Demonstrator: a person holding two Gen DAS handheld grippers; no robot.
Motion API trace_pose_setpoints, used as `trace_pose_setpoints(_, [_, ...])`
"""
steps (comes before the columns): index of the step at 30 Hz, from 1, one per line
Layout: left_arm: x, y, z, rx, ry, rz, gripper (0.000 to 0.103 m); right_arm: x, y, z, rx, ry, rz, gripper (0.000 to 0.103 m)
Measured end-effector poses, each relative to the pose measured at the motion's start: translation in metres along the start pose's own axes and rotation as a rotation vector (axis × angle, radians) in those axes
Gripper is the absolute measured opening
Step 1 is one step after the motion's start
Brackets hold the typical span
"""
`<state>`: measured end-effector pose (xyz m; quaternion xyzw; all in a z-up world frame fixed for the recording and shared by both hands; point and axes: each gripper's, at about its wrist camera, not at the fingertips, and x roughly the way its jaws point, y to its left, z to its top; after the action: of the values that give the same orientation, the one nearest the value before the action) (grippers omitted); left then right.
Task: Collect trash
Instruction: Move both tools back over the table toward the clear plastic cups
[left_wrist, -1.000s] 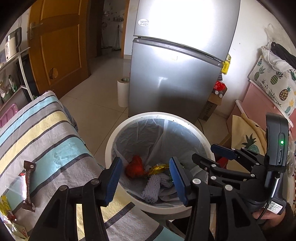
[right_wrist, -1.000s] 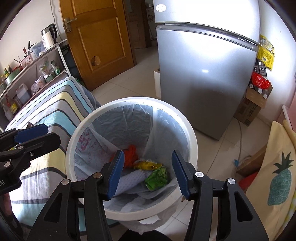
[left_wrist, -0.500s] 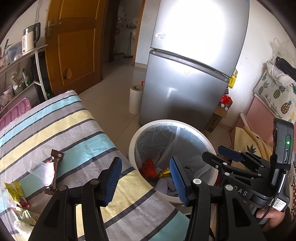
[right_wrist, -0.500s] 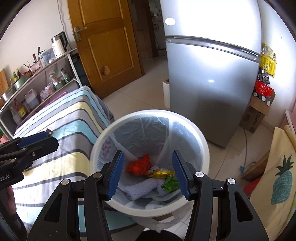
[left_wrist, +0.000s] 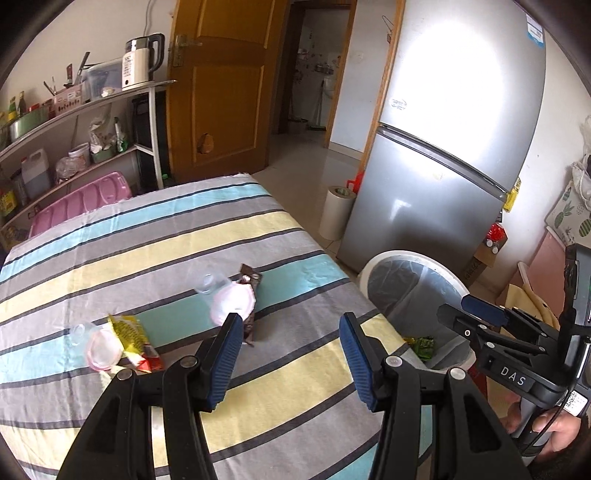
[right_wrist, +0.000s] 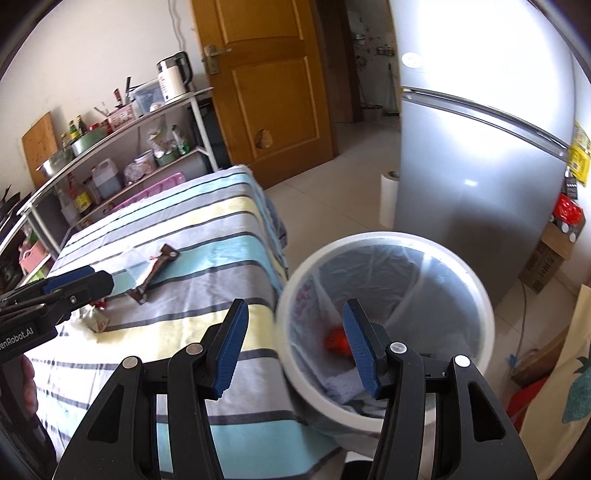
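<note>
A table (left_wrist: 122, 258) under a striped cloth in grey, pale blue and yellow fills the left and near part of both views. A silver two-door fridge (left_wrist: 454, 155) stands far right. Just beside the table's right edge sits a white round trash bin (right_wrist: 384, 258) with a clear liner. It already holds a red wrapper (right_wrist: 334, 341), a green wrapper (left_wrist: 424, 345) and other scraps.

The trash not yet collected lies on the cloth toward the left. A dark brown snack wrapper (right_wrist: 155, 271) is there, with a crumpled clear plastic piece with a pinkish-white patch (left_wrist: 231, 301) resting partly on it. Nearer and further left are a yellow-and-red packet (left_wrist: 133, 338) and a second clear plastic piece (left_wrist: 98, 345).

The left gripper (left_wrist: 291, 356) is above the cloth, jaws apart and nothing between them, aimed just right of the brown wrapper. The right gripper (right_wrist: 295, 347) is over the gap between table edge and bin rim, jaws likewise apart and empty.

Risks, as I judge them: the clear plastic is light and slippery, so a pinch could slide off it or flick it to the floor. Closing low on the brown wrapper could catch the cloth and drag the other pieces. The two grippers are near each other and could knock.

Readable writing: "DAS" on the right gripper's body in the left view, and "Robot.AI", its start cut off, on the left gripper's body in the right view. The fridge badge and kettle label are too small to read.
</note>
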<state>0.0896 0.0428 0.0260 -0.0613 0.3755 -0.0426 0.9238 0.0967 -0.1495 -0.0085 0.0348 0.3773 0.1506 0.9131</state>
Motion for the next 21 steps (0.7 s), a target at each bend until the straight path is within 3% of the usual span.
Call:
trace_pose_setpoints(7, [-0.023,0.052,-0.009,-0.085,-0.030,0.074,0.054,0.013,0.037,0.002,-0.056,0.020,0.058,0.054])
trace_pose_setpoints(21, [-0.041,0.130,-0.019,-0.195,-0.036,0.142,0.058,0.050,0.115,0.010,-0.176,0.069,0.165,0.054])
